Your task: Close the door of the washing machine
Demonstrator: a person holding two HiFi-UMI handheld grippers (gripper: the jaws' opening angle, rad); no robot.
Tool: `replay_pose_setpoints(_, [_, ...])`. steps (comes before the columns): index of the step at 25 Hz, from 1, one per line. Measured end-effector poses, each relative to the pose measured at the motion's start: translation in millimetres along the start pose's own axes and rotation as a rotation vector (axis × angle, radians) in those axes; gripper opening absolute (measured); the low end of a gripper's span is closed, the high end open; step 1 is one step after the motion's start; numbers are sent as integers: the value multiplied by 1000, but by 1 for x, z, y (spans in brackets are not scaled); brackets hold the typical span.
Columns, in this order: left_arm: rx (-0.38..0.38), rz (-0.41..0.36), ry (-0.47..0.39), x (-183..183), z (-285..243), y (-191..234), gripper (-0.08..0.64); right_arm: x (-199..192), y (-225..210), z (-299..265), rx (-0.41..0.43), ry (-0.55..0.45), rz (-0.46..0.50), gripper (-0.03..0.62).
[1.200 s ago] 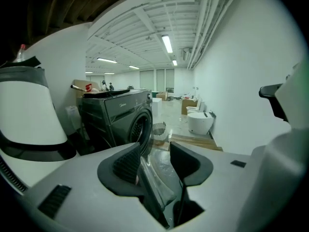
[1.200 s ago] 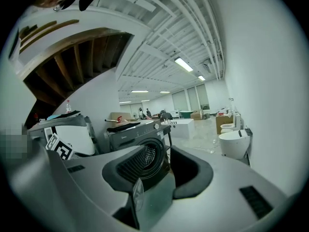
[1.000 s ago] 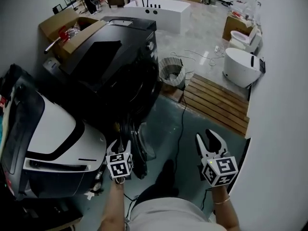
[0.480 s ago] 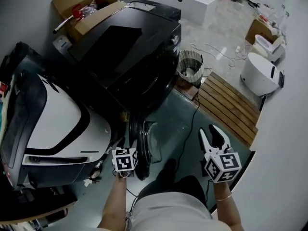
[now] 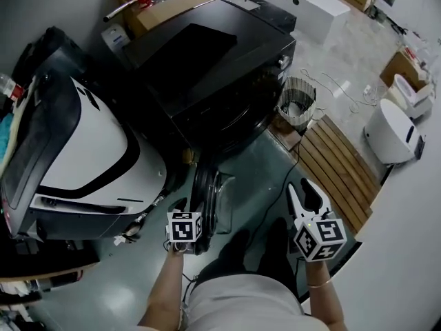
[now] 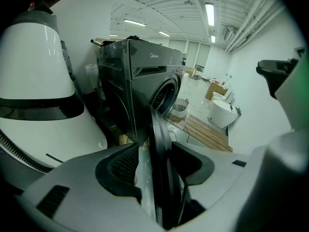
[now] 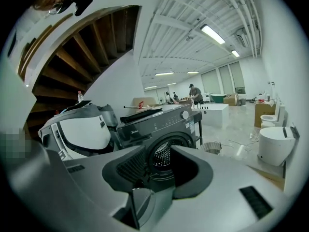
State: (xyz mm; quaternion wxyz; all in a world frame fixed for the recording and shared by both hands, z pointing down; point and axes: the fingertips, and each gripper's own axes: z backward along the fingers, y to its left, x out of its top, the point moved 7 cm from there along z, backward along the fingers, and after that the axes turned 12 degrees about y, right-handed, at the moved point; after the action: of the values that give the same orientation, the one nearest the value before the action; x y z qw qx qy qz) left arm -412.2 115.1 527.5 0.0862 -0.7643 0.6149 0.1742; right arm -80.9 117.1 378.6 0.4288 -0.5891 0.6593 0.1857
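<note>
Door within down-tilted, just-opening left tool

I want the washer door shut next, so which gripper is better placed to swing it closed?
Left. The left gripper has just been opening its jaws, and they straddle the edge of the open door. The right gripper is off to the side, with nothing between its jaws.

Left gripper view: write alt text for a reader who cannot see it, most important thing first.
The edge of the open door stands between the jaws of the left gripper, which have just been opening. Behind is the dark washing machine, a white appliance at left.
</note>
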Motion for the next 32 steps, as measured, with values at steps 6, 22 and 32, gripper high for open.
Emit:
replay_pose_setpoints(6, [23,87,21,3,-3,-5,229,17,-19,-20,86,41,44,146])
replay_pose_setpoints(22, [76,197,63,16,-11,-63,184,27,-88,-18,235,117,112,146])
replay_pose_setpoints(32, [94,312,87,40,-32,-126,190,17,-119,-19,302,167,135,146])
